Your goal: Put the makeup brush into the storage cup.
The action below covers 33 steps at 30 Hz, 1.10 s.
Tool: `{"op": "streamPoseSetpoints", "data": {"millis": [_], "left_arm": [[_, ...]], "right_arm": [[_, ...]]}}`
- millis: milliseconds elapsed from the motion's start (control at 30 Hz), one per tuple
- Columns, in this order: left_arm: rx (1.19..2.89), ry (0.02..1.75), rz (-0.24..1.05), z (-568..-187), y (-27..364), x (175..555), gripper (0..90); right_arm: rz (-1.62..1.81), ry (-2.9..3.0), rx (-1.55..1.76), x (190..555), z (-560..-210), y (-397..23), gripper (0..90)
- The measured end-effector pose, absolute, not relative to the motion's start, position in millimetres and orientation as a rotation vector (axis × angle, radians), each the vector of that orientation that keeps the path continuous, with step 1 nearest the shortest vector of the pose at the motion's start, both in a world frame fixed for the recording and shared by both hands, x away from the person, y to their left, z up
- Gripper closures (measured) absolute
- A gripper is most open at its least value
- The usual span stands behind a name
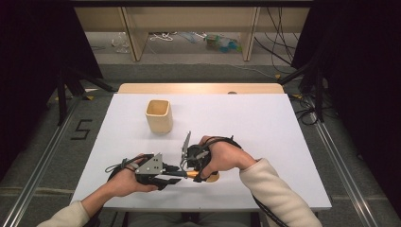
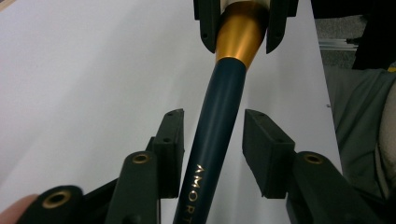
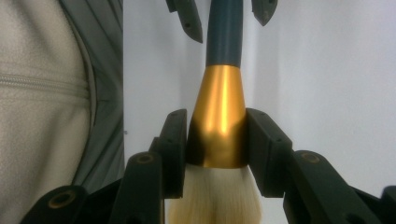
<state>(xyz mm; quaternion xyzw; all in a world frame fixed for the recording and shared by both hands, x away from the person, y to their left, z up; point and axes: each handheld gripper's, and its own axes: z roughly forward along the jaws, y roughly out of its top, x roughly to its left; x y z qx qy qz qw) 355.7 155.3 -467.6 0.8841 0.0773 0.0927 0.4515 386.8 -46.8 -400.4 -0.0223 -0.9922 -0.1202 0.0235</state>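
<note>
Item: makeup brush [image 1: 182, 173], near the table's front edge. We log its long axis level, handle toward 9 o'clock, bristles toward 3 o'clock in the high view. Right gripper [image 3: 217, 142] clamps the gold ferrule [image 3: 219, 116]. Left gripper [image 2: 212, 149] brackets the dark handle [image 2: 215, 126]: one pad touching, the other apart. Bristle tips cut off. White table [image 1: 265, 123], wooden cup [image 1: 158, 116] at 11 o'clock; shelving beyond.
</note>
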Motion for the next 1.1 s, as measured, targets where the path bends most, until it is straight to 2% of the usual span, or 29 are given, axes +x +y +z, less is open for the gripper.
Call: {"op": "streamPoseSetpoints", "data": {"millis": [133, 500, 567, 1100], "left_arm": [[2.184, 0.200, 0.223, -468.7, 155.1, 355.9, 66.6], [2.247, 0.148, 0.225, -469.9, 155.4, 355.2, 72.3], [2.256, 0.145, 0.222, -470.5, 154.9, 353.9, 73.1], [2.255, 0.106, 0.206, -468.1, 156.9, 352.7, 75.8]], "right_arm": [[-0.369, -3.067, -0.062, 386.1, -401.3, -45.5, 61.9], [-0.336, -3.072, -0.098, 383.4, -397.6, -44.0, 61.8], [-0.377, -3.076, -0.028, 385.6, -398.4, -43.1, 61.8], [-0.409, -3.072, -0.074, 386.9, -395.5, -43.0, 61.0]]}}
